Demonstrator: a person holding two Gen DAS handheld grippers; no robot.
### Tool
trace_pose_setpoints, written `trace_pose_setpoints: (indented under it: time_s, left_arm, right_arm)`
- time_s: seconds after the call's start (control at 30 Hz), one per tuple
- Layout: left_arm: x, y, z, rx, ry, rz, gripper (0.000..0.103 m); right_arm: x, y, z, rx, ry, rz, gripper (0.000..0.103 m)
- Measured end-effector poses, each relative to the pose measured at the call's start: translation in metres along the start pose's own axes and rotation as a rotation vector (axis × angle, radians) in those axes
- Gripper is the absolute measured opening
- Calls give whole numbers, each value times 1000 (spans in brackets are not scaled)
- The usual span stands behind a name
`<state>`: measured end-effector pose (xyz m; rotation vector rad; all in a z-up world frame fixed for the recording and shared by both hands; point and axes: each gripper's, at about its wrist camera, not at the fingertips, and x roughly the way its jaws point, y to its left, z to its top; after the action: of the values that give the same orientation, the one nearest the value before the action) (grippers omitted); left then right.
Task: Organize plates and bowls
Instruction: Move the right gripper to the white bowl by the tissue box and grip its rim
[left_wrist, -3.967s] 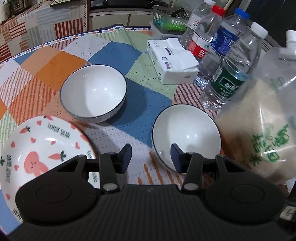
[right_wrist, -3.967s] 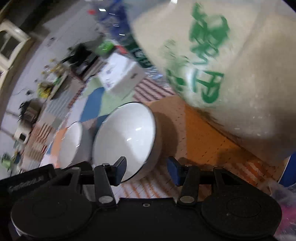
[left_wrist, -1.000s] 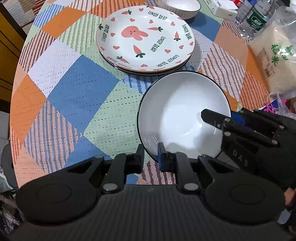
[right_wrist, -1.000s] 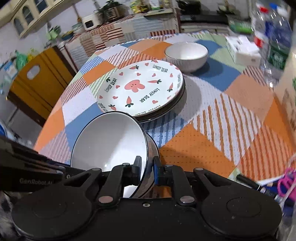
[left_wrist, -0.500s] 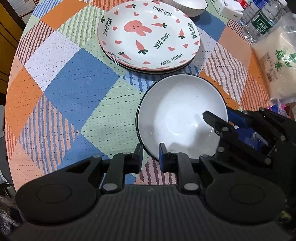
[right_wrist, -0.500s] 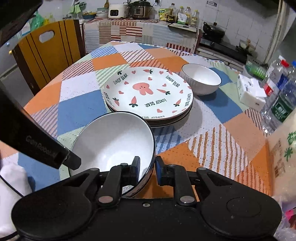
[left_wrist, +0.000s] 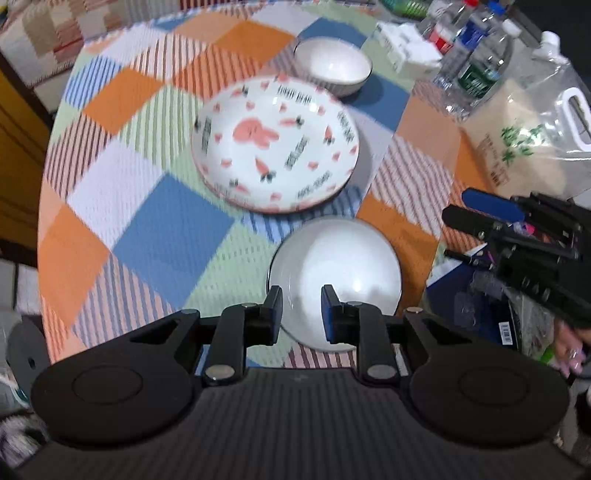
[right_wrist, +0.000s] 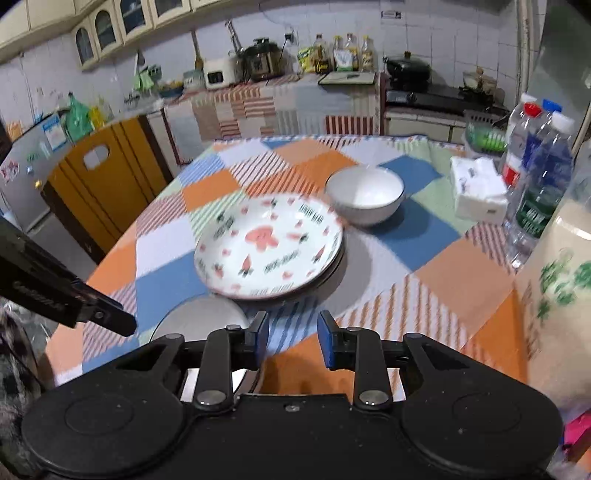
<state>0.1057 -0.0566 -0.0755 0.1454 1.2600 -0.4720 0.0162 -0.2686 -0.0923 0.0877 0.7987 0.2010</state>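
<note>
A white bowl with a dark rim rests on the patchwork tablecloth near the table's front edge; it also shows in the right wrist view. My left gripper is open just above its near rim, holding nothing. My right gripper is open and empty to the bowl's right; it shows in the left wrist view. A stack of rabbit-print plates lies behind the bowl, also in the right wrist view. A second white bowl stands beyond the plates, also in the right wrist view.
Water bottles, a tissue pack and a bag of rice stand along the table's right side. A yellow chair is at the table's far left. Loose items lie beyond the right edge.
Both grippers have let go of the near bowl's rim and opened. The bowl now rests on the table and both grippers have pulled back and up.
</note>
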Motion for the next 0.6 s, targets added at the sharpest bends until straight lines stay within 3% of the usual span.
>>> trace_pose_setpoints:
  time_s: [0.17,0.3,0.37,0.47,0.6]
  left_arm:
    - [-16,-13,21,119,-2,46,22]
    - [-22,-15,40,156,19,48,22]
    - [-23,-15,53,171,-2,45,26]
    - [-20,-10,71,159,-67,1,41]
    - [1,-1,98,120,-148,5,42]
  right_arm:
    - [-6,-18,32,-1,-13,14,39]
    - [-8,-25,59,-16,-7,36,52]
    - [-7,-27,73,-37,-4,36,53]
    - [1,-33,90,-39,-1,42,67]
    - [20,-50,106,21,-34,54,68]
